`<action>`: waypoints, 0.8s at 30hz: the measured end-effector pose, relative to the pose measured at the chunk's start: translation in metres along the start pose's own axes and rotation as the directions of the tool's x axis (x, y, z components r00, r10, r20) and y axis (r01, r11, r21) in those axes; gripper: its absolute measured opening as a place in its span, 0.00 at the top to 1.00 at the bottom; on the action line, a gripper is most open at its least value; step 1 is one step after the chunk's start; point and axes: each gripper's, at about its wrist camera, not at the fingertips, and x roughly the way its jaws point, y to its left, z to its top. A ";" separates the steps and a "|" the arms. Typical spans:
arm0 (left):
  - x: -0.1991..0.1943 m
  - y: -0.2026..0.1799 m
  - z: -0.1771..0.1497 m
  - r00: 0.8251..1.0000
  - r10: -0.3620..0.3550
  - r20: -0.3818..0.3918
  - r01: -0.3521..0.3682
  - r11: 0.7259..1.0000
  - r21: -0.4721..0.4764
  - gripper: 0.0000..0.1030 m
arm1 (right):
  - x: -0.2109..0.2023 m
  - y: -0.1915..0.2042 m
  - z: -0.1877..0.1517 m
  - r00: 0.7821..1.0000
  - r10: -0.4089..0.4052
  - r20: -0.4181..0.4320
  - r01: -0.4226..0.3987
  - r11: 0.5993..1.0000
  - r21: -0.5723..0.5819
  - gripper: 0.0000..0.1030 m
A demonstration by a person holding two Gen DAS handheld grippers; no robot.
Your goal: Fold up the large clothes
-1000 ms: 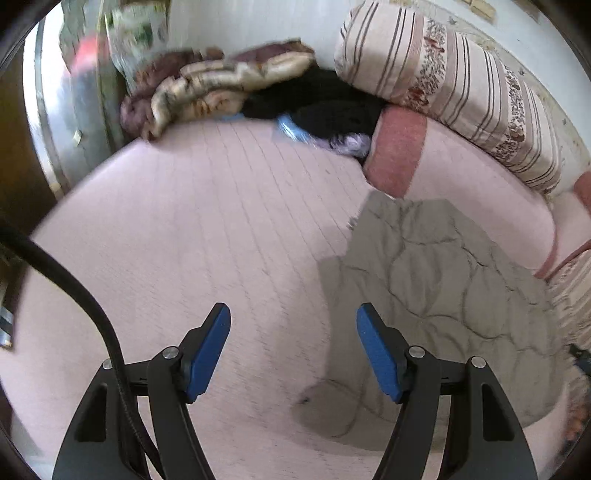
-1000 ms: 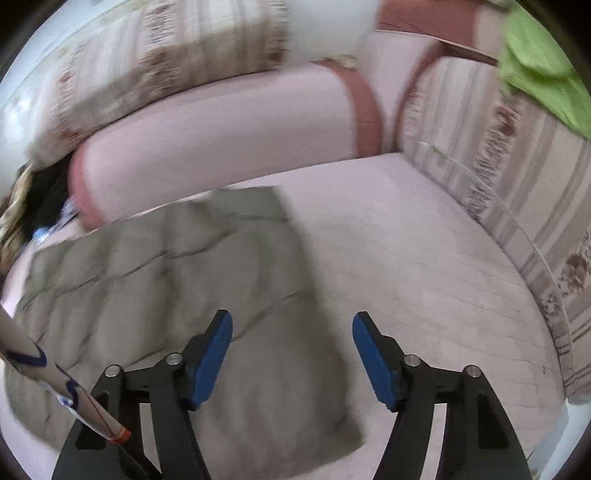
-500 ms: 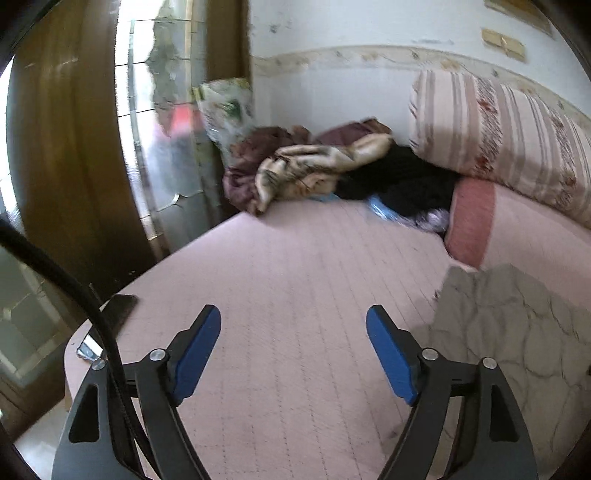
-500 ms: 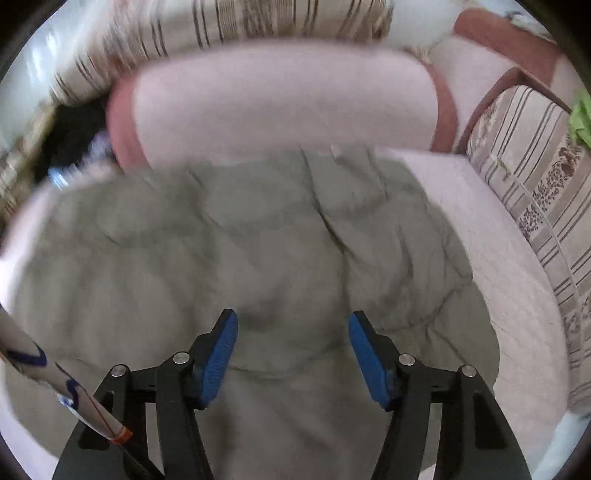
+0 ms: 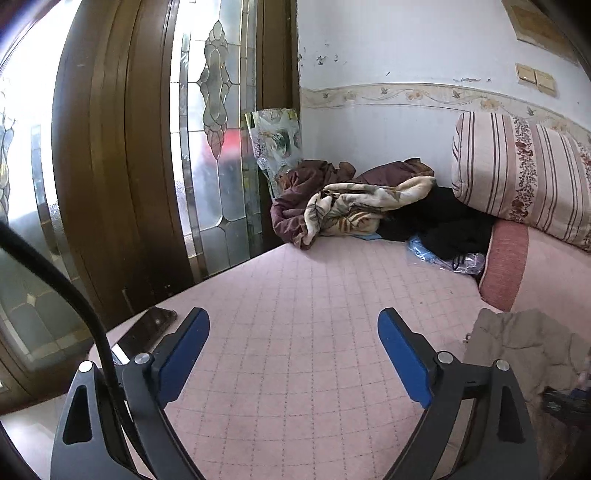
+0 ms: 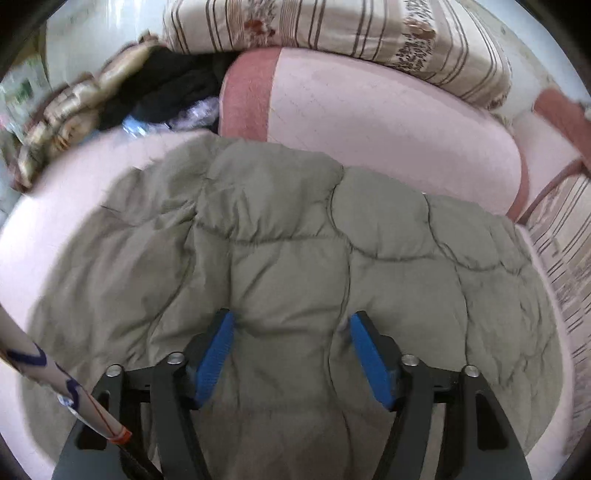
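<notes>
Two pairs of tongs are seen, one per view. The left tongs (image 5: pixel 293 325) are held wide apart with nothing between the blue pads (image 5: pixel 184 354), above the pink quilted bed (image 5: pixel 295 295). To the right of these tongs, just beside the right pad, a corner of the grey-green quilted coat (image 5: pixel 517 343) is seen lying on the bed. Far ahead of the left tongs, a heap of blankets (image 5: pixel 343 206) and dark clothes (image 5: pixel 443 221) is piled against the wall, with a striped cushion (image 5: pixel 524 173) to the right of it and a wooden glazed door (image 5: pixel 147 147) off to the left.

The right tongs (image 6: pixel 291 325) are parted to a middling width and are lowered onto the coat (image 6: pixel 295 240), whose padded fabric bulges up between the blue pads (image 6: pixel 216 358). Both pads appear pressed into the fabric, but whether a fold is actually pinched cannot be told. The coat is spread flat under and around these tongs, reaching ahead to a pink bolster (image 6: pixel 388 122). The striped cushion (image 6: pixel 332 29) is seen beyond the bolster. A white printed strap (image 6: pixel 55 387) crosses the lower left, beside the left pad.
</notes>
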 end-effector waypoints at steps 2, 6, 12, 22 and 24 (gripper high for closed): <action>0.001 0.000 0.000 1.000 0.010 0.000 -0.010 1.000 -0.003 0.11 | -0.007 -0.002 0.006 1.000 -0.012 0.015 0.012 1.000 0.005 0.24; -0.004 -0.001 0.001 0.998 0.054 0.020 -0.054 0.998 0.011 0.11 | -0.051 -0.019 -0.010 0.994 0.034 0.108 -0.040 0.998 0.051 0.24; -0.018 0.003 0.002 0.999 0.005 0.037 -0.004 1.000 -0.010 0.10 | -0.113 -0.068 -0.088 0.978 0.157 0.140 -0.165 0.985 0.053 0.23; -0.083 -0.016 -0.035 0.958 -0.278 -0.067 0.281 0.958 0.052 0.09 | -0.155 -0.151 -0.234 0.997 0.018 0.081 -0.031 0.987 0.160 0.21; -0.098 -0.022 -0.056 0.933 -0.329 -0.148 0.341 0.938 0.067 0.09 | -0.158 -0.159 -0.248 0.997 0.009 0.070 -0.022 0.982 0.188 0.21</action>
